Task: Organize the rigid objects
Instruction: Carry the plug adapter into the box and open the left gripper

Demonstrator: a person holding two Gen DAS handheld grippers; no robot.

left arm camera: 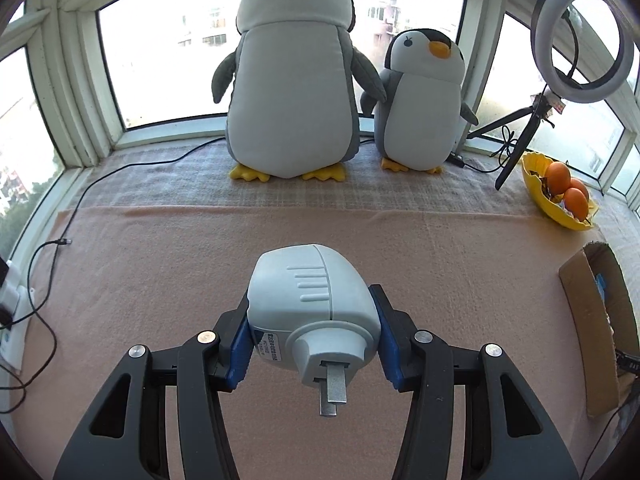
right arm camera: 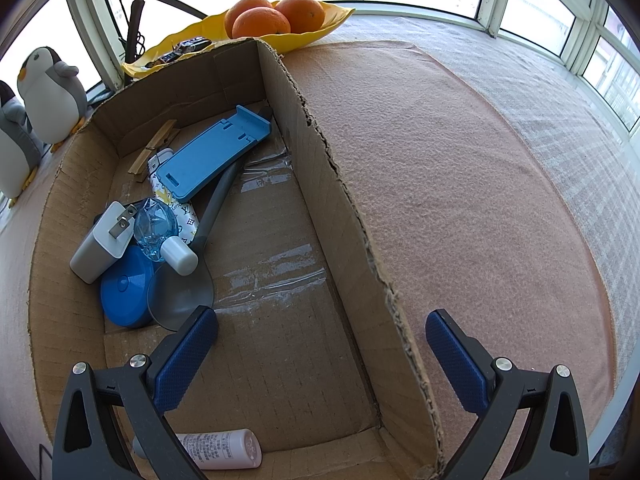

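Over on the left, the left gripper (left arm camera: 314, 332) has its blue fingers (left arm camera: 240, 344) pinching a pale grey plug adapter (left arm camera: 312, 300) from both sides, prong (left arm camera: 333, 390) pointing back toward the hand, lifted above the pink blanket (left arm camera: 160, 272) — held by its flat flanks, I'd guess, because the rounded top offers nothing to grip. Behind it two plush penguins (left arm camera: 292, 88) stand at the window, soft things that probably stay where they are. Further right sits a yellow dish (left arm camera: 538, 196) of oranges (left arm camera: 558, 176), and then the cardboard box (right arm camera: 360, 240), which looks like the collecting place: inside lie a white charger (right arm camera: 98, 246), a blue round lid (right arm camera: 126, 292), a clear blue bottle (right arm camera: 160, 232), a grey spoon (right arm camera: 188, 284), a blue phone stand (right arm camera: 212, 160), a wooden clothespin (right arm camera: 154, 148) and a white tube (right arm camera: 218, 450). The right gripper (right arm camera: 320, 360) hovers with its fingers spread wide and empty, straddling the box's right wall — seemingly waiting while the adapter gets carried across.
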